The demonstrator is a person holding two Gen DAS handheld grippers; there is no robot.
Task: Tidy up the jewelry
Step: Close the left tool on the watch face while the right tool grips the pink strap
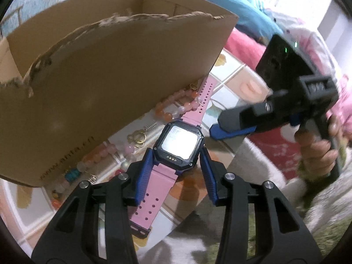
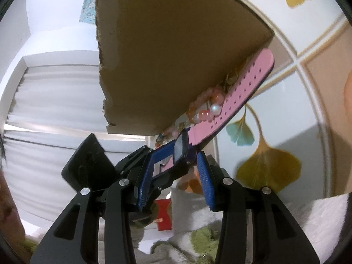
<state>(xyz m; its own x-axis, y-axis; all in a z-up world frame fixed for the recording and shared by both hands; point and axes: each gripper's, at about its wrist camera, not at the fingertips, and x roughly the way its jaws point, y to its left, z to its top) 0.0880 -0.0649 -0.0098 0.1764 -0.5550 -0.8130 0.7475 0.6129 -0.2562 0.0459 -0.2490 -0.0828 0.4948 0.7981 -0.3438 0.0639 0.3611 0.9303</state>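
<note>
A watch (image 1: 179,144) with a black case and a pink strap lies at the foot of a torn cardboard box (image 1: 110,77). My left gripper (image 1: 176,150) is shut on the case, one blue pad against each side. Pink and orange bead bracelets (image 1: 176,105) and small gold rings (image 1: 138,138) lie along the box wall. My right gripper (image 1: 216,131) hovers just right of the watch with a person's hand (image 1: 316,149) on its handle. The right wrist view shows the right gripper (image 2: 175,154) open with nothing held, and beyond it the watch (image 2: 231,101), beads (image 2: 204,107) and box (image 2: 176,55).
The table (image 2: 286,88) wears a tile-patterned cover with ginkgo leaves. The box stands on it, its wall close over the jewelry. Pink and blue fabric (image 1: 242,41) lies behind the table. A grey and green shaggy rug (image 1: 308,220) is below the table edge.
</note>
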